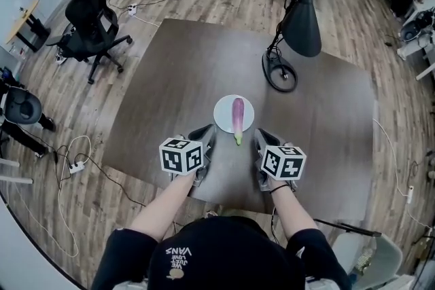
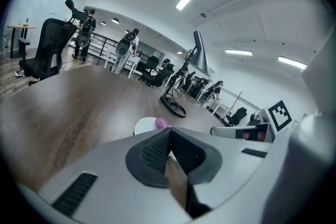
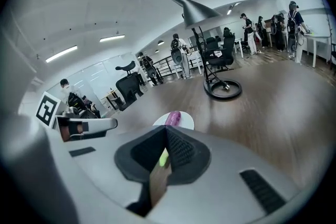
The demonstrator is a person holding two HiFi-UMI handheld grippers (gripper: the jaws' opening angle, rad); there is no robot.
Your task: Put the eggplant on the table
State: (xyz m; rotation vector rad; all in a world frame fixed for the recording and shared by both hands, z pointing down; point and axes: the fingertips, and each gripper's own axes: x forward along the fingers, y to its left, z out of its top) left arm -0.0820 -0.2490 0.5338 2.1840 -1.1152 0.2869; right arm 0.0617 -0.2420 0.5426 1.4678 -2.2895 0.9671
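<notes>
Eggplant: on the plate just ahead, between both grippers, not yet on the bench.
Left gripper: jaws together, empty, short of it.
Right gripper: same, likely poised to open and reach.

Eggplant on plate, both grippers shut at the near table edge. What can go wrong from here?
1. The left gripper and right gripper are both shut. If neither opens on approach, it may just shove the eggplant.
2. The stem overhangs the plate. A nudge could slide the plate or roll the eggplant off.
3. The lamp base sits just beyond, so an overshoot may hit it.
</notes>
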